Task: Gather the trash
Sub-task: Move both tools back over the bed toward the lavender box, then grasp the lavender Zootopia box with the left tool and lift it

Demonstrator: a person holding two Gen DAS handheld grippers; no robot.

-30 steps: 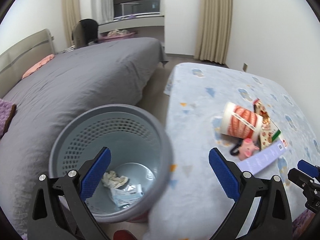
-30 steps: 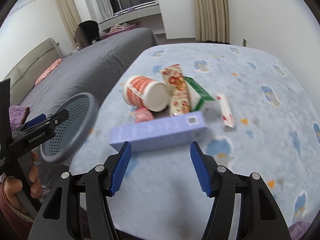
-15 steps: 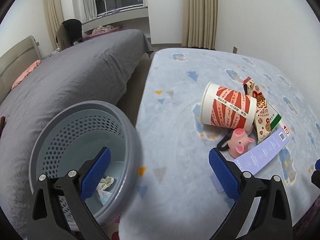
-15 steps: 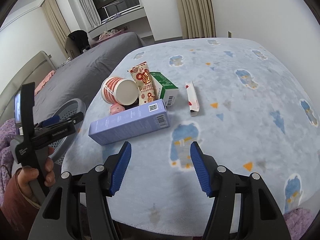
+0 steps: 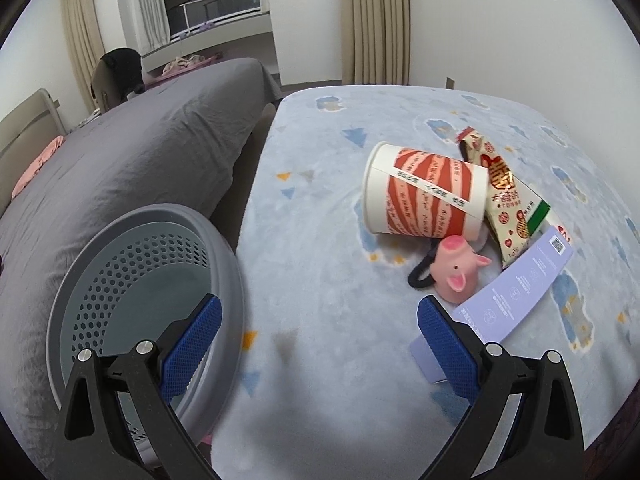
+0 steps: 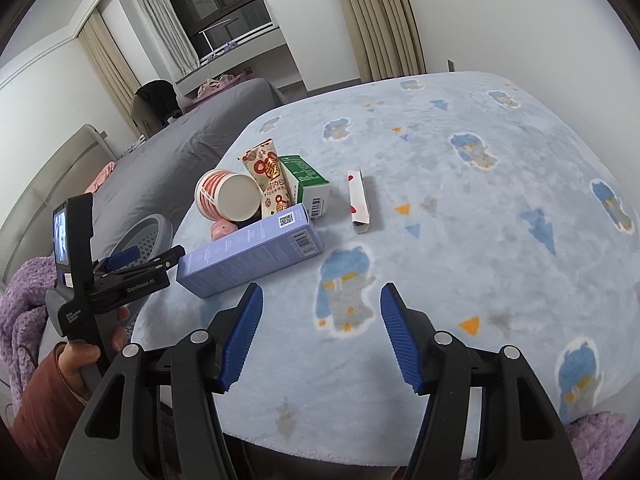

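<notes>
You are in a bedroom, facing a pale blue blanket (image 6: 460, 216) printed with cartoon figures and small triangles, with a grey bed (image 5: 132, 148) beside it and curtains along the far wall. The trash sits bunched near the blanket's left edge: a red-and-white paper cup (image 5: 424, 200) lying on its side, a snack wrapper (image 5: 506, 200) leaning against it, a green-and-white carton (image 6: 308, 184) just behind, and a long lilac box (image 6: 252, 254) lying across the front of the pile. A pink pig toy (image 5: 458, 264) on a black loop (a hair tie, by the look of it, though the view is too small to be sure) lies between the cup and the lilac box. A slim red-and-white box (image 6: 358, 200) lies apart, to the right of the pile.

Your left gripper (image 5: 320, 344) hovers over the blanket's edge with its jaws wide and nothing in them; the grey perforated bin (image 5: 132, 292) stands just below its left finger. Your right gripper (image 6: 322, 336) hangs above bare blanket, jaws spread about halfway and empty, the lilac box just ahead to its left.
</notes>
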